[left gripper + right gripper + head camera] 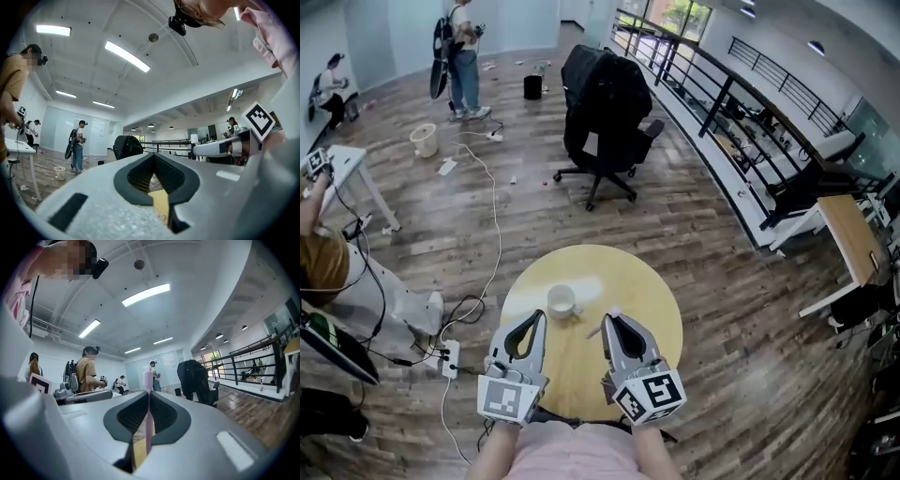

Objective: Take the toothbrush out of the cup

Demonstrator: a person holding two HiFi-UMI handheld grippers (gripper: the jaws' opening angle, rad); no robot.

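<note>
1. The right gripper (149, 393) has its jaws pinched narrow on the slim pink plastic toothbrush (148, 416). The brush stands upright between the pads, its head poking above the jaw tips.
2. The left gripper (153, 155) is closed tip to tip with nothing in it. Only a slice of yellow tabletop shows through the gap behind its tips.
3. The toothbrush is clear of the small white cup (562, 301). The cup sits by itself on the round yellow wooden table (652, 281), to the left of the right gripper and just beyond the left one. Nothing sticks out of it.
4. As I read it, the taking-out itself is done. What may be left is laying the brush down somewhere; the task names no place for it.
5. Only the right gripper view shows the grip plainly. From the head view the brush is little more than a pale sliver at the jaw tips.
6. Only the head view shows the cup, the table and both grippers side by side at the table's near edge. Neither gripper view shows the cup, since both look out level across the room.
7. The head view also shows the black office chair (602, 103) on the wooden floor beyond the table.
</note>
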